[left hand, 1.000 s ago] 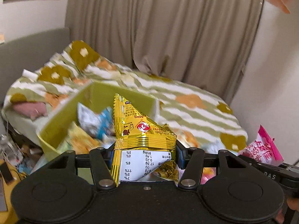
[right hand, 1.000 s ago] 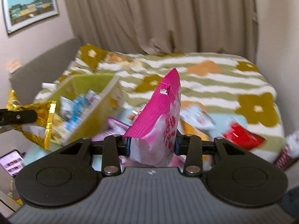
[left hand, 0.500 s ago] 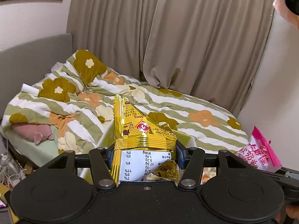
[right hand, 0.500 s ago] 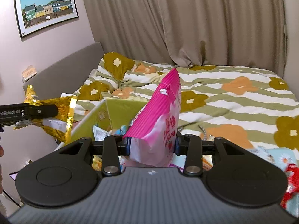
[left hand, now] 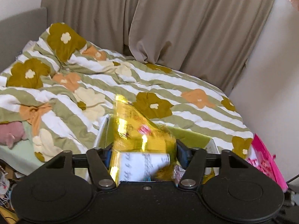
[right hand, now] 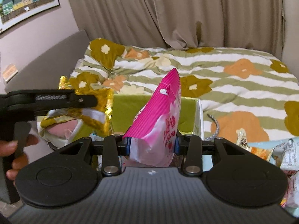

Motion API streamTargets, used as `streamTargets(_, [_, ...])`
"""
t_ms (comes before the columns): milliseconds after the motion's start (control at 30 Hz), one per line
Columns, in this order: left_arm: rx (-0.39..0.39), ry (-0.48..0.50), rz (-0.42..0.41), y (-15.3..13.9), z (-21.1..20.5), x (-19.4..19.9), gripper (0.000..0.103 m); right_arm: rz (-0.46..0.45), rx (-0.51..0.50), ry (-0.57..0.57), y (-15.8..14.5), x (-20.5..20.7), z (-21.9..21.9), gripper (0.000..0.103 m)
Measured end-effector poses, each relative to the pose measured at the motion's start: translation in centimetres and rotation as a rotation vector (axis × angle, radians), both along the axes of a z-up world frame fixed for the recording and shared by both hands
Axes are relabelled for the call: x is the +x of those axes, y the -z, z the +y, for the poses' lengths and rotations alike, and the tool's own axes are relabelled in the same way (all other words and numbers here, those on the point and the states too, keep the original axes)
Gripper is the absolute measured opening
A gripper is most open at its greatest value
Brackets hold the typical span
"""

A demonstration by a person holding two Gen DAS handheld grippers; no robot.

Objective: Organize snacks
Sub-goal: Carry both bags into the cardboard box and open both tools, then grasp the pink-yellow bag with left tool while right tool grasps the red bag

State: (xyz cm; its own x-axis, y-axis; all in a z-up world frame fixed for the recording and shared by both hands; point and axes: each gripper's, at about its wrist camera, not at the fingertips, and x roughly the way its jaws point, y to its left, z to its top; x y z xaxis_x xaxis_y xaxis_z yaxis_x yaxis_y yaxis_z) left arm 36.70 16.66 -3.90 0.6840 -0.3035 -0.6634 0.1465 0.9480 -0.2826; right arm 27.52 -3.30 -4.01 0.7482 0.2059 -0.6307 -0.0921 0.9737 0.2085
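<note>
We read little on either packet: the gold foil snack bag (left hand: pixel 138 136) is smeared by motion, its white nutrition panel and small red logo unreadable, while the pink snack bag (right hand: pixel 158 130) carries red characters and a strawberry that we cannot make out. The left gripper (left hand: pixel 143 155) pinches the gold bag between its fingers; the right gripper (right hand: pixel 151 145) pinches the pink bag, which stands upright with its ribbed top and hang-hole up.

Both bags hang over the near edge of the green box (right hand: pixel 130 110) — it sits on the striped floral duvet (left hand: pixel 89 85) with a few packets visible inside. In the right wrist view the left gripper's arm crosses the left side, hiding part of the gold bag. More loose packets (right hand: pixel 276 153) lie on the duvet at the near right. Beige curtains (right hand: pixel 186 11) hang at the far side, and a framed picture of houses (right hand: pixel 28 1) is on the left wall.
</note>
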Motion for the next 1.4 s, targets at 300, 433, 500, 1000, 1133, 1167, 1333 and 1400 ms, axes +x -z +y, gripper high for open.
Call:
streamTargets(300, [0.023, -0.031, 0.018, 0.8, 1.0, -1.2, 0.101, 0.055, -0.01, 0.026, 1.2, 0.4, 0.4, 0.055])
streamTargets(433, [0.038, -0.044, 0.011, 0.3, 1.3, -3.2, 0.101, 0.062, -0.005, 0.012, 1.2, 0.2, 0.3, 0.055])
streamTargets(500, [0.056, -0.056, 0.003, -0.2, 1.2, -4.4, 0.101, 0.06, -0.003, -0.004, 1.0, 0.2, 0.2, 0.055])
streamTargets(1000, [0.111, -0.165, 0.01, 0.2, 3.0, -8.5, 0.101, 0.064, 0.102, -0.085, 1.8, 2.3, 0.4, 0.103])
streamTargets(1133, [0.103, -0.168, 0.016, 0.2, 2.8, -9.1, 0.101, 0.055, 0.077, -0.087, 1.9, 1.6, 0.2, 0.103])
streamTargets(1167, [0.102, -0.167, 0.014, 0.1, 2.8, -9.2, 0.101, 0.052, 0.067, -0.087, 1.8, 1.5, 0.2, 0.103])
streamTargets(1333, [0.109, -0.164, -0.015, -1.2, 2.7, -10.1, 0.101, 0.027, 0.05, -0.092, 1.1, 0.7, 0.1, 0.103])
streamTargets(1400, [0.113, -0.164, -0.016, -1.7, 2.6, -10.4, 0.101, 0.021, 0.054, -0.098, 0.6, 0.3, 0.0, 0.103])
